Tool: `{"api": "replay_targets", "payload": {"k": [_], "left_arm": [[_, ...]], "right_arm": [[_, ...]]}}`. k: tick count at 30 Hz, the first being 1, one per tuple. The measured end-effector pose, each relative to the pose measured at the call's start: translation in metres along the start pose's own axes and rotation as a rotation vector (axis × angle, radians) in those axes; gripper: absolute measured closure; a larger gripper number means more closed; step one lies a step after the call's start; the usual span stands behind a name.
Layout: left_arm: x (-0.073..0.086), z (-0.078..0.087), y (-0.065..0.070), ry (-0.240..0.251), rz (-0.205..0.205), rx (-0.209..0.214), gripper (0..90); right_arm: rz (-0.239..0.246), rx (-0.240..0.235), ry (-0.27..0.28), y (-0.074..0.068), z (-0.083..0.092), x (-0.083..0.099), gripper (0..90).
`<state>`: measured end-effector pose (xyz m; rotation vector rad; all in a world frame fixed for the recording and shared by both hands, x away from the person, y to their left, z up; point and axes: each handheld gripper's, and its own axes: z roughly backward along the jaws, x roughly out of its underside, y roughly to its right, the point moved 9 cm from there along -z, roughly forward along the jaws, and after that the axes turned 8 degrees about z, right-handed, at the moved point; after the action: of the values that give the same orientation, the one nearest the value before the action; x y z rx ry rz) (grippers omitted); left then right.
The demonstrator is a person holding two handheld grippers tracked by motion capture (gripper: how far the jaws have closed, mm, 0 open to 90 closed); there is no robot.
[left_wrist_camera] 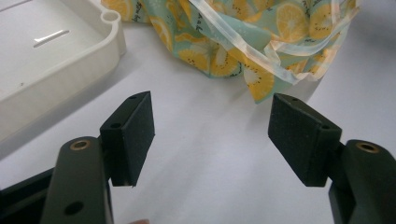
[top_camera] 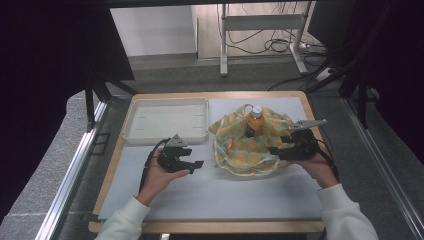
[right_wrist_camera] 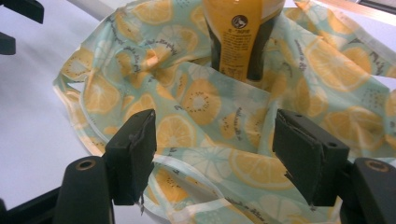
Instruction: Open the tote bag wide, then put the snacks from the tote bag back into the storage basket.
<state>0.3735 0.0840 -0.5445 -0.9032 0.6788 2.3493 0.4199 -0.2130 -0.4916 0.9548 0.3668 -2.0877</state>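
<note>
Bottle: an orange bottle (top_camera: pixel 255 121) with a white cap stood upright in the middle of the cloth, toward the far side of the table; in the right gripper view (right_wrist_camera: pixel 243 35) its dark label faced the camera.
Cloth: a cloth (top_camera: pixel 250 142) printed with lemon slices lay crumpled around the foot of the bottle, on the right half of the mat; its pale edge band (left_wrist_camera: pixel 261 44) was seen in the left gripper view.
Right gripper: the right gripper (top_camera: pixel 275 150) rested at the right edge of the cloth, jaws wide apart; the cloth (right_wrist_camera: pixel 210 121) lay under and between them, but the pads did not press on it.
Left gripper: the left gripper (top_camera: pixel 196 166) was to the left of the cloth, near but apart from it, jaws wide apart above the bare mat, holding nothing.
Tray: a white tray (top_camera: pixel 131 125) stood on the far left part of the table, just beside the cloth.
Mat: a pale mat (top_camera: pixel 225 195) covered the wooden table (top_camera: pixel 116 150).
</note>
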Motion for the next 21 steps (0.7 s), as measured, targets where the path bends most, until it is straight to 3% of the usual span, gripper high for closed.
{"api": "replay_targets", "payload": {"k": [12,21], "left_arm": [[0.005,-0.002,-0.004,-0.013,-0.004,-0.006,30.3],[0.007,-0.002,-0.004,-0.018,-0.004,-0.004,30.0]], "right_arm": [[-0.015,0.029,-0.011,0.009,-0.003,-0.013,29.0],[0.003,0.051,-0.019,0.014,0.008,-0.039,27.5]]}}
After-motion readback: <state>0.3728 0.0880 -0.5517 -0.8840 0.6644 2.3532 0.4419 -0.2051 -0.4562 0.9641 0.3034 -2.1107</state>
